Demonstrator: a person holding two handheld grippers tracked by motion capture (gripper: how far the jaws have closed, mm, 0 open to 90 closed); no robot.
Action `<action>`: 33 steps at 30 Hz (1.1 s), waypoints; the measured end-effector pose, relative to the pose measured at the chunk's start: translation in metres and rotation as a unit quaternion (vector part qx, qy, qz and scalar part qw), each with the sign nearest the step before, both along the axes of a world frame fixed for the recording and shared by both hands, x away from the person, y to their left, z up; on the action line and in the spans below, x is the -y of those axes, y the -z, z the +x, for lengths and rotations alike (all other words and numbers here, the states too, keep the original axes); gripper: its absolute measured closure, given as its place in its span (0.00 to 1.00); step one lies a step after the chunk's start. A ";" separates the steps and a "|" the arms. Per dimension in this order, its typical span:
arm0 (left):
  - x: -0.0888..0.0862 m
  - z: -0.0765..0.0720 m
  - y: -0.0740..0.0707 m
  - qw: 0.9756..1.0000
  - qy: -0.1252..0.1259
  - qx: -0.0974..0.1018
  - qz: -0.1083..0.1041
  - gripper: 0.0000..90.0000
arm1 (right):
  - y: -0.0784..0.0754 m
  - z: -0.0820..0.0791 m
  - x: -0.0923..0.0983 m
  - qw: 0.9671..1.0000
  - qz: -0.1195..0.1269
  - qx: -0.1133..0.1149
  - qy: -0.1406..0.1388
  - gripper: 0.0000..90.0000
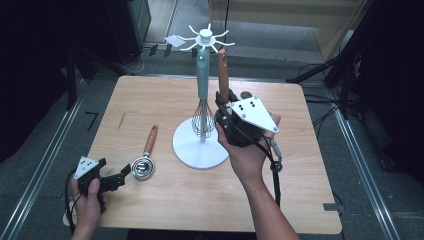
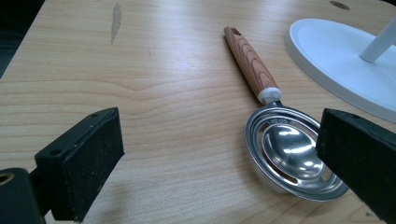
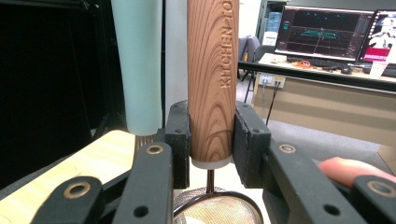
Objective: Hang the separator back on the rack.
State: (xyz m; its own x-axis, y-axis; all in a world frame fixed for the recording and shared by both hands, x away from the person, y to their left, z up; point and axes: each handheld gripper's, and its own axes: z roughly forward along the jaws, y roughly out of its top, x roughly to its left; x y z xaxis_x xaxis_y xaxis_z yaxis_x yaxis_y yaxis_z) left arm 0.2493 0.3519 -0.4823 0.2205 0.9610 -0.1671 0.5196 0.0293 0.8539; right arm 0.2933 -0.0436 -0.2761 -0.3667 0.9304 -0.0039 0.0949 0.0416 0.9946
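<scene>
A white utensil stand [image 1: 200, 150] rises at the table's middle, and a whisk [image 1: 202, 85] with a pale teal handle hangs from its hooked top. My right gripper [image 1: 223, 101] is just right of the stand, shut on the upright wooden handle [image 1: 223, 72] of a utensil. In the right gripper view that handle [image 3: 212, 70] sits between the pads [image 3: 180, 135], with a round mesh head [image 3: 217, 212] below. My left gripper [image 1: 121, 177] rests open at the front left. A slotted metal spoon [image 2: 289, 156] with a wooden handle [image 2: 250, 63] lies just inside the right pad [image 2: 359, 158].
The stand's round white base [image 2: 341, 60] lies just beyond the spoon. Bare wooden table [image 1: 165, 102] stretches left and behind the spoon. A dark smudge [image 1: 121, 121] marks the wood at left. Desks with monitors [image 3: 327, 32] stand beyond the table.
</scene>
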 end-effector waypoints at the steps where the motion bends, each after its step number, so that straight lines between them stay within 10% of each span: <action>1: 0.000 0.000 0.000 1.000 0.000 0.000 0.000 0.02 | 0.000 0.000 0.000 1.000 -0.001 0.000 0.000 0.80; 13: 0.000 0.000 0.000 1.000 0.000 0.001 -0.001 0.02 | 0.005 0.001 0.006 0.997 0.013 0.009 -0.070 0.69; 22: 0.000 0.000 0.000 1.000 -0.001 0.001 -0.002 0.02 | -0.001 0.007 0.014 0.996 0.025 0.059 -0.065 0.99; 33: 0.000 0.000 0.000 1.000 0.000 0.001 -0.001 0.02 | -0.012 0.027 0.024 0.993 0.038 0.101 -0.053 1.00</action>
